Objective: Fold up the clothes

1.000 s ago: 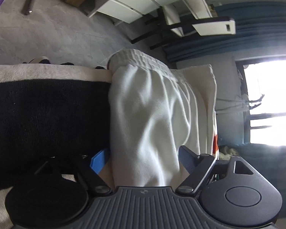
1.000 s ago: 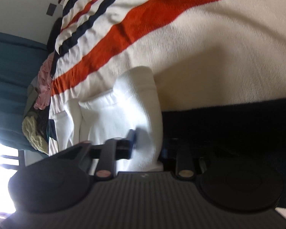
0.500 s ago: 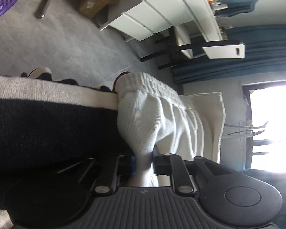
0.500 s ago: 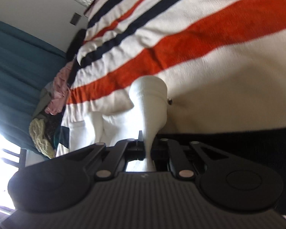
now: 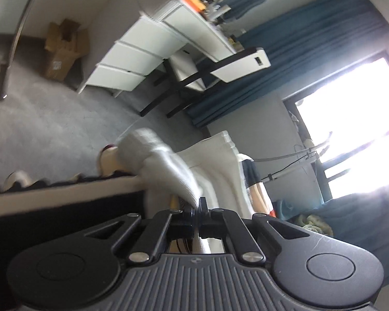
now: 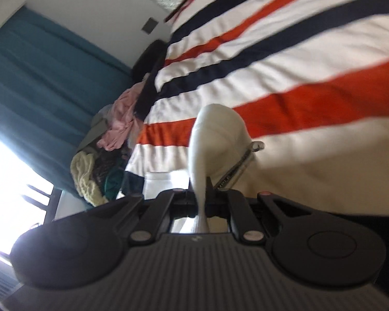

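Observation:
A white ribbed garment (image 5: pixel 168 165) with an elastic waistband hangs raised over the near edge of the bed. My left gripper (image 5: pixel 197 208) is shut on a pinched fold of it, and the cloth bunches up just ahead of the jaws. In the right wrist view the same white garment (image 6: pixel 215 134) rises in a narrow peak above the striped blanket (image 6: pixel 311 59), with my right gripper (image 6: pixel 201 199) shut on its lower end. A dark drawstring with a metal tip (image 6: pixel 246 155) dangles beside that peak. The rest of the garment trails down behind both grippers, out of sight.
A white drawer desk (image 5: pixel 132 62), a dark-legged chair (image 5: pixel 192 75) and a cardboard box (image 5: pixel 62 51) stand on the grey carpet beyond the bed. Shoes (image 5: pixel 15 178) lie by the bed edge. A pile of clothes (image 6: pixel 109 140) sits at the bed's far side, near teal curtains (image 6: pixel 39 83).
Both grippers closed on the white garment and rose with it. The cloth, flat on the blanket a second ago, is now pulled up into bunched peaks.

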`<state>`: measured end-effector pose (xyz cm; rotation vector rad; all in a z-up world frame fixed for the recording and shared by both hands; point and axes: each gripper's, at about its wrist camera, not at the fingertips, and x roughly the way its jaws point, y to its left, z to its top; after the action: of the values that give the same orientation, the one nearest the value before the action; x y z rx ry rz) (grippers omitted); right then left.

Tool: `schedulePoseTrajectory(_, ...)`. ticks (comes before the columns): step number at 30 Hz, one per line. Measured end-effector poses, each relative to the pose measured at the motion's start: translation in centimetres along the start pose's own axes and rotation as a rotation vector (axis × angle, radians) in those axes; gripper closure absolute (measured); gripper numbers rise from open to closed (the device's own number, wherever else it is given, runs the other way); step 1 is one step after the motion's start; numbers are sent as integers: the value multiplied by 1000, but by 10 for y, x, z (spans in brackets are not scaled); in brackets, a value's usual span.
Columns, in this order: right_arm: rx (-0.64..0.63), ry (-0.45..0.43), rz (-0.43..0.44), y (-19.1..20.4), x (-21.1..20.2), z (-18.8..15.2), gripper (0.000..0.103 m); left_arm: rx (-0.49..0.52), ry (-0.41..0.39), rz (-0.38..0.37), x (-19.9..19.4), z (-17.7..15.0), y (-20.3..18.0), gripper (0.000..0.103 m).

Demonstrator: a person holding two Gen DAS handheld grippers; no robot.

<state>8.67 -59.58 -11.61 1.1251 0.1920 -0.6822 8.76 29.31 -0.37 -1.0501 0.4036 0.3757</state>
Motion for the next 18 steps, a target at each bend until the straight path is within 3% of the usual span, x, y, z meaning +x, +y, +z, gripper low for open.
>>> schedulePoseTrajectory(5,-174,1,-10,98,61,7,96,217,-88,-69,53,2,-98,101)
schedulePoseTrajectory(9,-281,-16,-60,164,135,-4,96,360,-119,-78,126,-5,-162,101)
schedulePoseTrajectory(14,-464,-71,-177,208,234,-36,97,508,-115,19,242,-34,-203,101)
schedulePoseTrajectory(18,-517,-17,-273,200,303,-59,97,622,-62,104,329,-50,-207,101)
